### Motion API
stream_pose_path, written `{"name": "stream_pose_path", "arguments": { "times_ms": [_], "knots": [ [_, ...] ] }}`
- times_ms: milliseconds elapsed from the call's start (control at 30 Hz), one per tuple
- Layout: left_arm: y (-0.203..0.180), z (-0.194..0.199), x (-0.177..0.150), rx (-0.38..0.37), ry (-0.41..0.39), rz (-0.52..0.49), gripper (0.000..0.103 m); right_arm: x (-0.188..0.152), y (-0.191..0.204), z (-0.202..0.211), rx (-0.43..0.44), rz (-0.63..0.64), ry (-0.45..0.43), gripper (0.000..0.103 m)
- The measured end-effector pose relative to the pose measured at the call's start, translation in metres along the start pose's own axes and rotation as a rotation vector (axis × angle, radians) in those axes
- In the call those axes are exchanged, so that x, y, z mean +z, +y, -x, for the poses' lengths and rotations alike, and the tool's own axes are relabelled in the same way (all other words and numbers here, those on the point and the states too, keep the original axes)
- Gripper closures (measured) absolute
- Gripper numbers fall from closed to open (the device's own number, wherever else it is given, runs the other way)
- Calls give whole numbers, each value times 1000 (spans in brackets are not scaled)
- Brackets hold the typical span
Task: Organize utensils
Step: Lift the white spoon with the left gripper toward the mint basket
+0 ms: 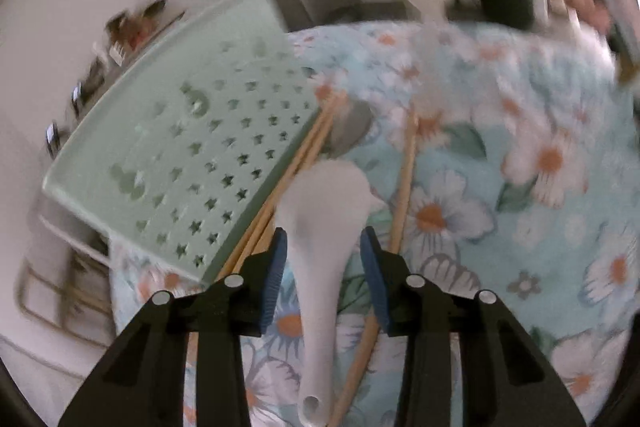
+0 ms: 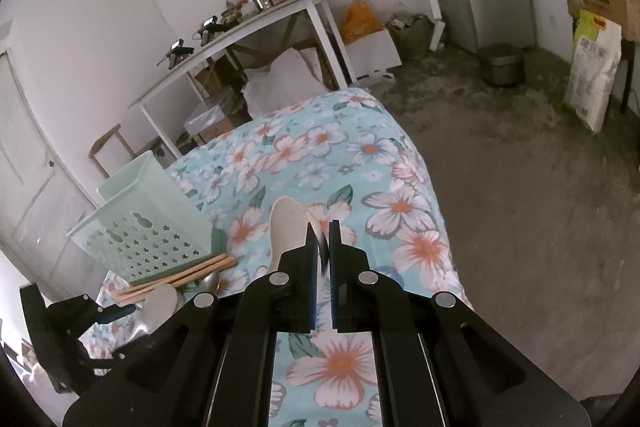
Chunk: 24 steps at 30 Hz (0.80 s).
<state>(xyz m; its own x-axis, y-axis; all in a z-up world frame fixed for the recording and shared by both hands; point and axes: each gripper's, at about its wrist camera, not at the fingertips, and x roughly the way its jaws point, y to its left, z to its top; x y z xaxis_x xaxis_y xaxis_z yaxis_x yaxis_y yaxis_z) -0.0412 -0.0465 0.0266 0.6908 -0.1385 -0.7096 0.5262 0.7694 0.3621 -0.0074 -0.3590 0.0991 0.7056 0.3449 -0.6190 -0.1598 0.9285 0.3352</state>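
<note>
Left claw (image 1: 323,243): jaws apart, astride white ceramic spoon (image 1: 320,239), pads clear of it.
Right claw (image 2: 323,239): clamped on another white spoon (image 2: 289,227).
Chopsticks (image 1: 280,183): against green basket (image 1: 180,147), table's left edge.

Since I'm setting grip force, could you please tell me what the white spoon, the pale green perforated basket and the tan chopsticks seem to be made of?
White spoon: probably ceramic or melamine, smooth, thick-walled, faint sheen.
Pale green perforated basket: moulded plastic, matte, with star-shaped cut-outs.
Tan chopsticks: likely bamboo or wood, with an unvarnished, dull surface.
</note>
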Motion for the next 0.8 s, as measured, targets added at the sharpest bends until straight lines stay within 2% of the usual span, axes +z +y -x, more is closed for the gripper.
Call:
{"name": "stream_pose_path", "arguments": {
  "times_ms": [67, 133, 200, 233, 300, 367, 433, 500, 700, 800],
  "knots": [
    [23, 3, -3, -77, -4, 142, 67, 0, 0, 1, -1, 0, -1, 99],
    [44, 3, -8, -129, -6, 265, 79, 0, -1, 1, 1, -1, 0, 99],
    [59, 2, -13, -148, 3, 346, 86, 0, -1, 1, 4, -2, 1, 99],
    [59, 5, -14, -134, 5, 344, 86, 1, -1, 1, 6, -2, 5, 99],
    [46, 9, -12, -91, -3, 247, 86, 1, -1, 0, 8, -6, 10, 99],
    [27, 11, -7, -96, -15, 182, 84, 1, -1, 0, 5, -8, 13, 99],
    [11, 16, -2, -99, -23, 115, 68, 1, 0, 0, 5, -10, 17, 99],
    [-6, 13, 5, -75, -27, 37, 59, 2, 0, 0, 7, -10, 18, 99],
    [-31, -9, 17, 28, -7, -85, 58, 2, 2, 0, 8, 2, 12, 99],
    [-33, -12, 22, 71, -1, -107, 58, 1, 2, 0, 8, 4, 12, 99]
  ]
}}
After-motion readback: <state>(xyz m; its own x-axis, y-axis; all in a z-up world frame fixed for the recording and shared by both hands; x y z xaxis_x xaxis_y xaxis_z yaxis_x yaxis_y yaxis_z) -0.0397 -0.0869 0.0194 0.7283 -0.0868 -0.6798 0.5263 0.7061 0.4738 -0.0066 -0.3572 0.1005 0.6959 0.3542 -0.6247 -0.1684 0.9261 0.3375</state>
